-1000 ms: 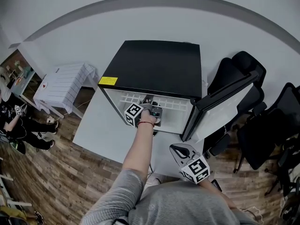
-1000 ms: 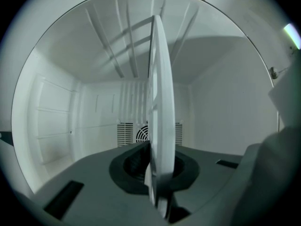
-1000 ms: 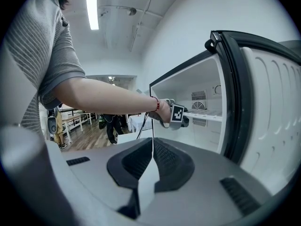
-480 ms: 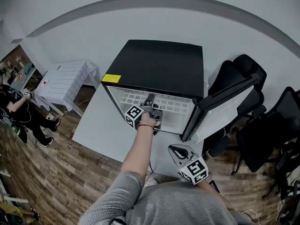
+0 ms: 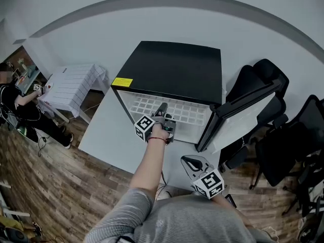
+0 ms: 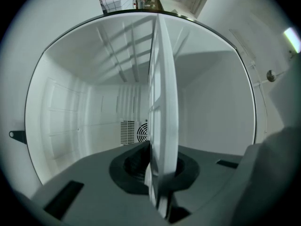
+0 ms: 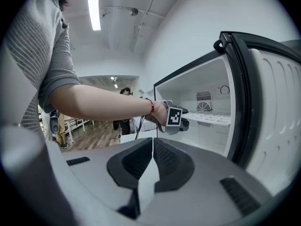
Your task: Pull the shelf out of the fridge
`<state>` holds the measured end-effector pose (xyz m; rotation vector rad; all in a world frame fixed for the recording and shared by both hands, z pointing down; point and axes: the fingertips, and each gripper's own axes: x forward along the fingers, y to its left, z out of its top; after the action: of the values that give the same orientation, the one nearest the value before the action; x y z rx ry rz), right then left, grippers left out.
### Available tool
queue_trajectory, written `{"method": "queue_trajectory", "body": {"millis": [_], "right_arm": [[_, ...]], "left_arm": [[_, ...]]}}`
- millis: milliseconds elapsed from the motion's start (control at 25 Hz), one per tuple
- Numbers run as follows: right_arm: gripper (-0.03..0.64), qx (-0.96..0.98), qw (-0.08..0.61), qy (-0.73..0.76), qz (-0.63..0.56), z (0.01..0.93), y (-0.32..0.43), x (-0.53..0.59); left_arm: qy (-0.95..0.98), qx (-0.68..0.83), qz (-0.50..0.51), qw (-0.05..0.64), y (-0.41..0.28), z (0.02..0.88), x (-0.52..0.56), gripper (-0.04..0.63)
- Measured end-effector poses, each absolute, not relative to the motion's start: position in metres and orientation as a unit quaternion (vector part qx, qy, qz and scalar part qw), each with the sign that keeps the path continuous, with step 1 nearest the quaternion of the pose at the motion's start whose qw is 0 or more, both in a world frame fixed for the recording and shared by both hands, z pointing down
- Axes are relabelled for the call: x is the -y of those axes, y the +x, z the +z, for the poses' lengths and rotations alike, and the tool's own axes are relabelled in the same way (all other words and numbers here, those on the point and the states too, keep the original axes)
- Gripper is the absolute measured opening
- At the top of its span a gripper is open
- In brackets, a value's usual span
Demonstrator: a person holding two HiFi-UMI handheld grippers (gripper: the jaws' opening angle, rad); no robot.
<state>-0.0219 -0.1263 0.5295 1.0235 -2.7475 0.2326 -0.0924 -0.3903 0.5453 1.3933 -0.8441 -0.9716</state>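
White inner walls of the fridge point(image 5: 172, 67) lay all round the left gripper point(image 6: 162, 173), whose pads point(image 6: 134, 166) were closed narrowly on the front edge of the white grid shelf point(image 6: 162, 102). The edge ran straight through the slot between them, and the rest of the grid reached away from the fingertips toward the vent at the back.

In the head view the shelf appeared to stand partway out past the black top, so the step in hand was most likely the pull itself, with the grip made and the shelf not yet free. The next move probably called for a straight, level draw toward the person, without tilting the grid so that it jams in its side ledges.

Behind the fingertips, the left hand point(image 5: 158, 130) gripped the handle beside the marker cube point(image 5: 144, 125), and the arm reached forward, nearly straight, over the white table point(image 5: 109, 135).

Well back from the shelf, close to the body, the right gripper point(image 7: 151, 159) had its jaws together on nothing. It pointed toward the fridge, beside the open door point(image 5: 243, 110).
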Motion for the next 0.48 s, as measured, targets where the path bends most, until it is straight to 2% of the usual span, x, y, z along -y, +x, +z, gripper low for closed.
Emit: {"method": "queue_trajectory", "body": {"millis": [480], "right_arm": [[0.014, 0.933, 0.108, 0.332, 0.081, 0.529, -0.032, 0.121]], "left_arm": [[0.596, 0.359, -0.417, 0.585, -0.097, 0.545, 0.373, 0.037]]}}
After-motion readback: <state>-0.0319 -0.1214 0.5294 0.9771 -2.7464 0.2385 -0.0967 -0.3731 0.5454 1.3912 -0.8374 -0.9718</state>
